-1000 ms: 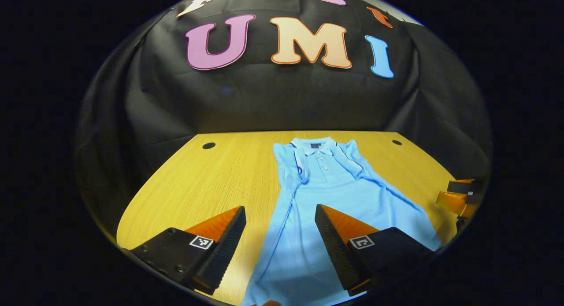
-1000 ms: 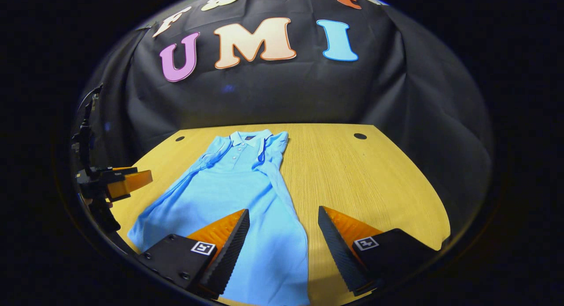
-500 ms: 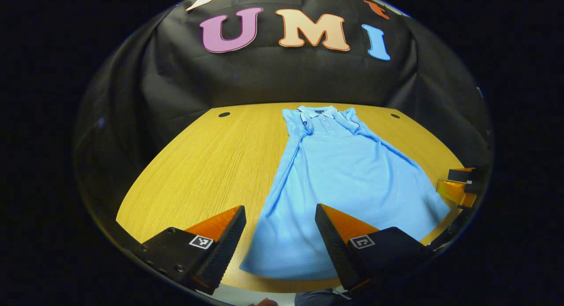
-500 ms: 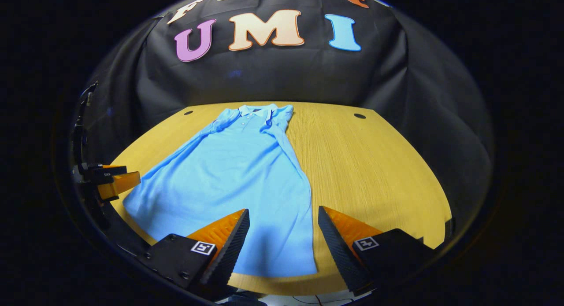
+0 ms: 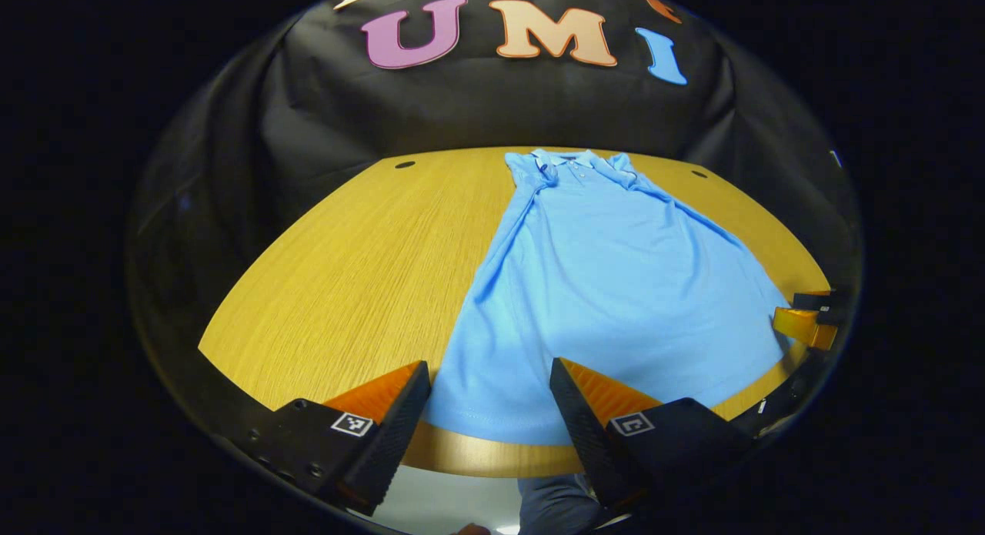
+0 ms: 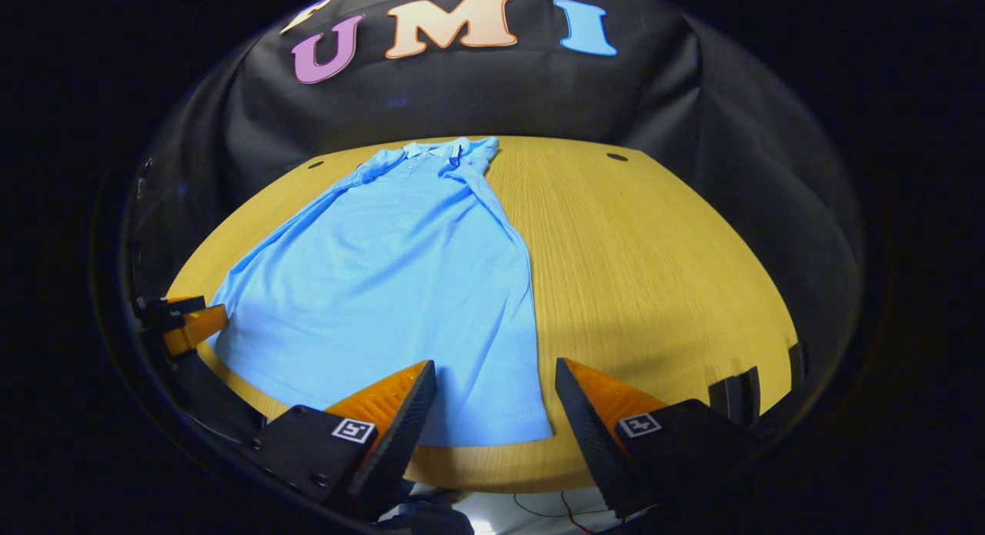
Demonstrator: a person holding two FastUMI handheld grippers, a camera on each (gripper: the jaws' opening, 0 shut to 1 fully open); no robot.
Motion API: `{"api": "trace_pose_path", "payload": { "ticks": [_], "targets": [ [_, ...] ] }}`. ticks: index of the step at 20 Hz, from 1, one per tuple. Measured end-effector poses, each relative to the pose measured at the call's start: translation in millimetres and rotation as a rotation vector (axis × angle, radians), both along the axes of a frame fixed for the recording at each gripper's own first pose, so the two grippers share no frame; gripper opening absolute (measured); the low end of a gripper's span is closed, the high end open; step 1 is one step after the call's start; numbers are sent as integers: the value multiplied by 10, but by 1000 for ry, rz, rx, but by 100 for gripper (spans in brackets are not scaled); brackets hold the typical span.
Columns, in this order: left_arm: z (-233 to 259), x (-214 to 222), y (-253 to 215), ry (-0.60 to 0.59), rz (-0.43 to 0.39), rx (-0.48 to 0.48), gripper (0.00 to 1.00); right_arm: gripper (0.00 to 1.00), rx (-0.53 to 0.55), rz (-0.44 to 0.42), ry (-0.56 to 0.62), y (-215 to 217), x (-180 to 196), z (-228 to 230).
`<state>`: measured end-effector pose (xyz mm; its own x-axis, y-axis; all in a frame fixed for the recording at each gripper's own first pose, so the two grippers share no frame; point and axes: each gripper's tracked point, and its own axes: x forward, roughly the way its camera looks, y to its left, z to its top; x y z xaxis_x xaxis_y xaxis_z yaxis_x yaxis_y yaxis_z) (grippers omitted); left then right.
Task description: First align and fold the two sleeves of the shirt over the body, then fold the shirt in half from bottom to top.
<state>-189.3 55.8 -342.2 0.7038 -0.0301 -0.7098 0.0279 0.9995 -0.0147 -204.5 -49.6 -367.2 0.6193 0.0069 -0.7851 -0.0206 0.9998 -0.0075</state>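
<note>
Sleeves look already folded in over the shirt [image 5: 608, 289], so you've just got the bottom-to-top fold left. It's lying flat on the table [image 5: 346, 273], collar at the far end, hem near the front edge. Soft blue knit on smooth wood grain. Your left gripper [image 5: 490, 412] and right gripper [image 6: 496, 412] both gape wide, holding nothing, poised by the hem corners.

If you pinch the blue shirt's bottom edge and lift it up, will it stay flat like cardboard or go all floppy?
Probably floppy: the shirt lies flat on the table with soft creases, its sleeves already folded over its body. It looks thin, so likely light. Lifted at the hem, the middle would likely sag.
</note>
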Motion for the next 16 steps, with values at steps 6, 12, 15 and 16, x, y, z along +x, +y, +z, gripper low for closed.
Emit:
{"api": "trace_pose_path", "payload": {
  "ticks": [6,12,15,16],
  "targets": [
    [13,44,-216,-18,4,-88,36,40,48,80,40,350,-44,-30],
    [9,59,-248,62,33,-163,0,3,77,85,48,391,3,9],
    [118,184,-238,61,30,-175,0,2,99,88,-9,417,211,210],
    [212,265,-248,38,16,-179,0,2,102,85,-21,425,288,292]
  ]
}}
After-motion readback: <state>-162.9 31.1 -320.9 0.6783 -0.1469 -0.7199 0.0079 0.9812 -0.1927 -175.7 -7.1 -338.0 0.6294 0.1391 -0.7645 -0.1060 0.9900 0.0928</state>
